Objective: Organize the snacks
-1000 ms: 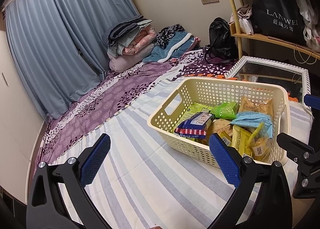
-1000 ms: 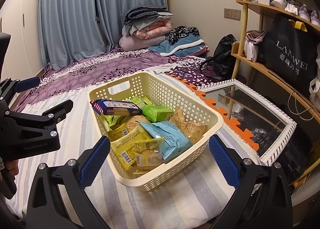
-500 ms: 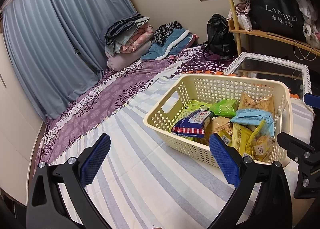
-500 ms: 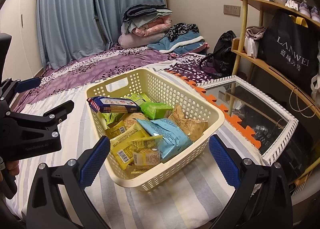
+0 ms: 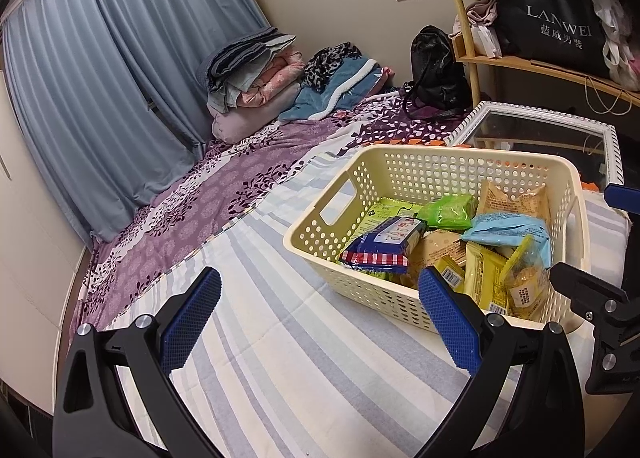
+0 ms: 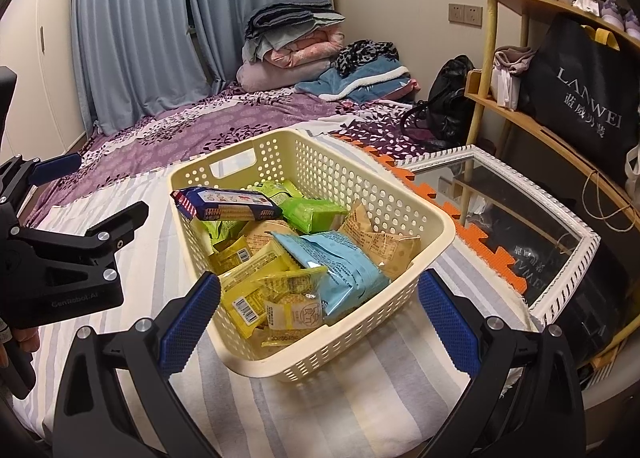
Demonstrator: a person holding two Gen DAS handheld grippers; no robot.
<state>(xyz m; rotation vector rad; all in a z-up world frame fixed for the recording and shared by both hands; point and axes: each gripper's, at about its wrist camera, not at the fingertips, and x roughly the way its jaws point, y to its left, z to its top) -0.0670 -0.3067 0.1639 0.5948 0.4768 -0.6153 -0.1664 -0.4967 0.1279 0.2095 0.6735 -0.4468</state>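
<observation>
Black tongs, blue textured pads, silver screws

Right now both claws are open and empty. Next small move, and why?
Probably ease the right claw down onto the yellow packet at the basket's near end: it lies on top, closest to the open jaws, with nothing over it.

Warm, even indoor light is filling both sharp views; fisheye distortion is bending the curtains and shelf (corners are vignetting black).
</observation>
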